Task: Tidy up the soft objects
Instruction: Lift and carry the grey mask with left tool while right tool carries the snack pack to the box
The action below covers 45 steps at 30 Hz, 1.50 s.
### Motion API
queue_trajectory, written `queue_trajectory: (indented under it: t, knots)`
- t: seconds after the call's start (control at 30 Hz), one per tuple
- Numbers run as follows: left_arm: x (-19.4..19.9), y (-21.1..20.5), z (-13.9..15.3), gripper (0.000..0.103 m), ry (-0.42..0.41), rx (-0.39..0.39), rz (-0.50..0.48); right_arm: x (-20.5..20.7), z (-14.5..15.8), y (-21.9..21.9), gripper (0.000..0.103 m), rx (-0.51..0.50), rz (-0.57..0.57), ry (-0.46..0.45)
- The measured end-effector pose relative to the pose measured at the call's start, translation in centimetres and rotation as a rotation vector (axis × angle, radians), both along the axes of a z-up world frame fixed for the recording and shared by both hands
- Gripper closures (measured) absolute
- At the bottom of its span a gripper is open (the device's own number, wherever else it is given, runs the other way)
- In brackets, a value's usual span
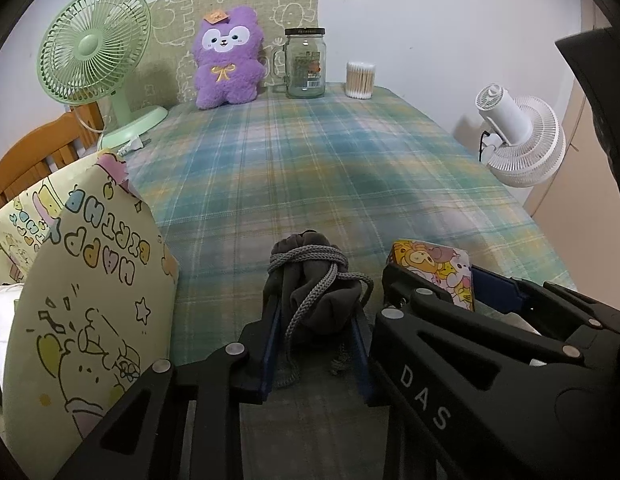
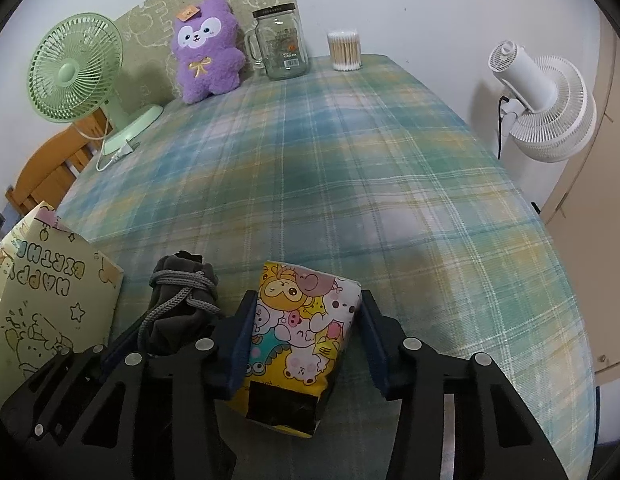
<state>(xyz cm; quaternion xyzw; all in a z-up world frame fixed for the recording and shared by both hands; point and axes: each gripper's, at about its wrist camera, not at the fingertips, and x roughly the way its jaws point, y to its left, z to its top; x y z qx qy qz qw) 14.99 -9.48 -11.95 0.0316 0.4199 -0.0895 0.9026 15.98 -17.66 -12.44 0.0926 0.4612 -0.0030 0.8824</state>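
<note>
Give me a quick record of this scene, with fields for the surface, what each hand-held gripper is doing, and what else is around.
surface: plaid cloth
left hand-held gripper: shut on grey drawstring pouch
right hand-held gripper: straddles cartoon tissue pack; gap on one side, not clamped
near left edge: yellow birthday gift bag, upright
far edge: purple plush, glass jar, cotton swab tub
fans: green fan on the cloth, white fan off to the right

Plaid-covered table (image 2: 350,184) bearing green fan (image 2: 76,70), purple plush (image 2: 206,56), jar (image 2: 282,46), swab tub (image 2: 344,51) at rear; pouch (image 2: 182,304), tissue pack (image 2: 302,328), gift bag (image 2: 50,304) in front.
</note>
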Motion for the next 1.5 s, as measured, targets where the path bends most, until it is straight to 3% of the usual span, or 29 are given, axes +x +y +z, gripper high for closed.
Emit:
queue_trajectory:
  t: [0.53,1.5]
  knots:
    - [-1.6,-0.1,2.1,0.075,-0.03,-0.031,0.008,-1.9,2.6,-0.5,0.053,-0.001,0.009,-0.071]
    - [-5.1,1.0,9.4,0.076,-0.171,-0.063,0.009,-6.1,11.1,0.5,0.052,-0.015,0.038,-0.253]
